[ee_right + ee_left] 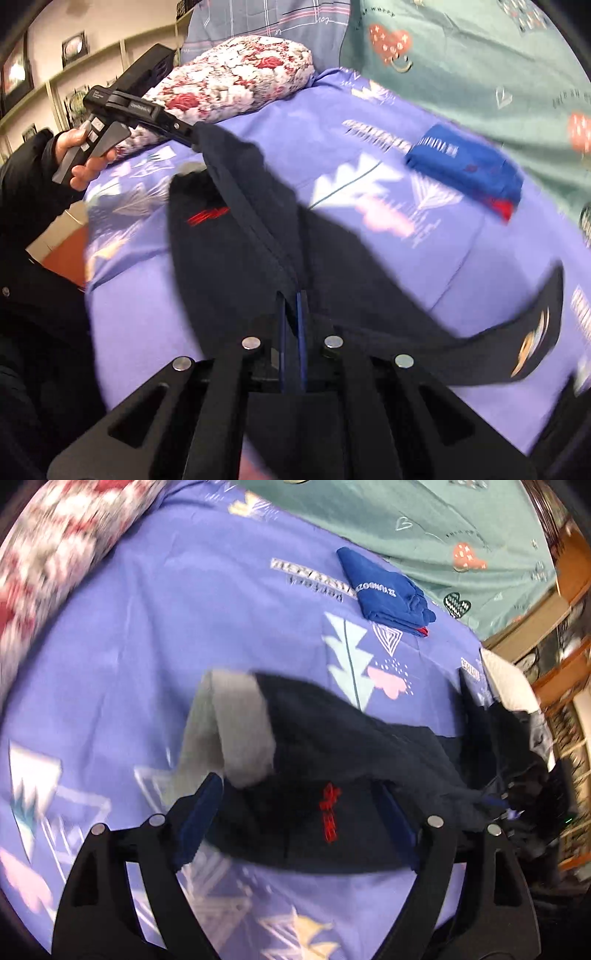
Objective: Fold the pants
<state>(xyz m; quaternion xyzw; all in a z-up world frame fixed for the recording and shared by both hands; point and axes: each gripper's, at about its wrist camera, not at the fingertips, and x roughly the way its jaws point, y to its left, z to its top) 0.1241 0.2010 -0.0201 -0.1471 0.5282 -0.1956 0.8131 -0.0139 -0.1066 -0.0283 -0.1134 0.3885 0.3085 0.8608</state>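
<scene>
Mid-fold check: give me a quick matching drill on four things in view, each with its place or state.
Things:
1. pants
2. folded blue garment
3. flowered pillow
4. right gripper

Places or states:
A. lies on the purple sheet, near the green cover
B. shut on dark cloth
C. dark, with red stitching, spread across the bed
D. at the far end of the purple sheet

Pairs: 1-C, 2-A, 3-D, 4-B
</scene>
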